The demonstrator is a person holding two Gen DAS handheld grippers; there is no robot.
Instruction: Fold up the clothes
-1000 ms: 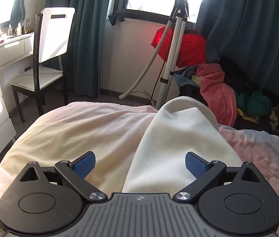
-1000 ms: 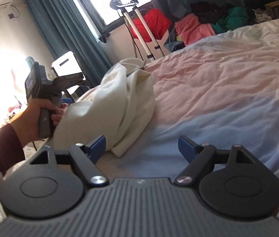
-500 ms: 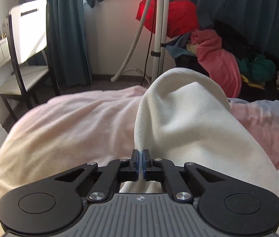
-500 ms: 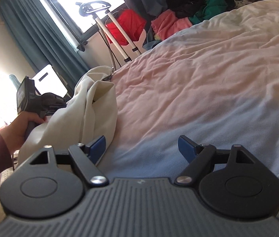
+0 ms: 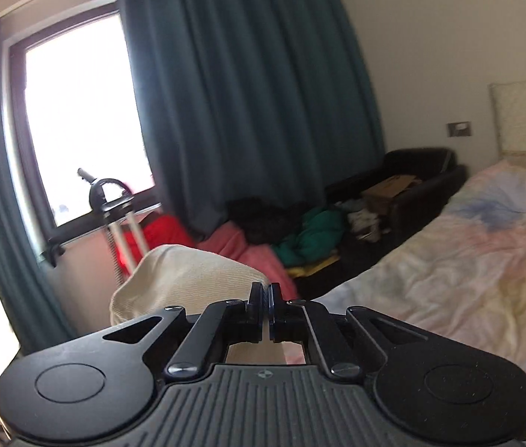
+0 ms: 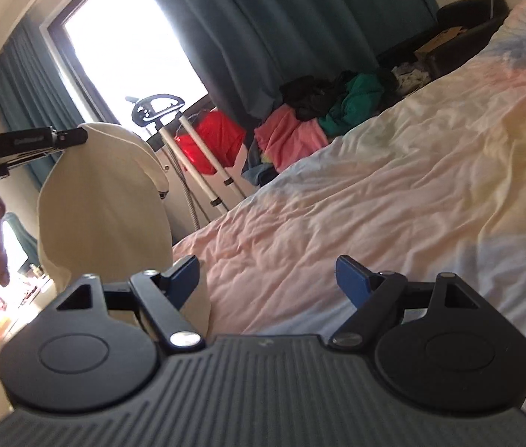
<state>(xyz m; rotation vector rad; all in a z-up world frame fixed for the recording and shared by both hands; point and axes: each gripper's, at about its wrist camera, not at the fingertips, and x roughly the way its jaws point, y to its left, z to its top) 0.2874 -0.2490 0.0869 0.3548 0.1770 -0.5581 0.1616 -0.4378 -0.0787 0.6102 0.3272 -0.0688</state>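
Clothes pile (image 6: 322, 119) beside bed (image 6: 393, 201)

A home bedroom: rumpled bed (image 6: 393, 193), curtained window (image 5: 76, 119).

Ahead of me a bright window (image 5: 84, 119) glares white between long teal curtains (image 5: 248, 104), with a pale wall (image 5: 430, 56) to the right carrying a small switch plate (image 5: 459, 129). Below the curtains a heap of red, pink, green and black clothes (image 5: 292, 231) lies beside a dark sofa (image 5: 411, 182). The bed (image 6: 393, 193) with its rumpled pastel cover fills my right side, and a garment steamer stand (image 6: 184, 149) rises by the window.
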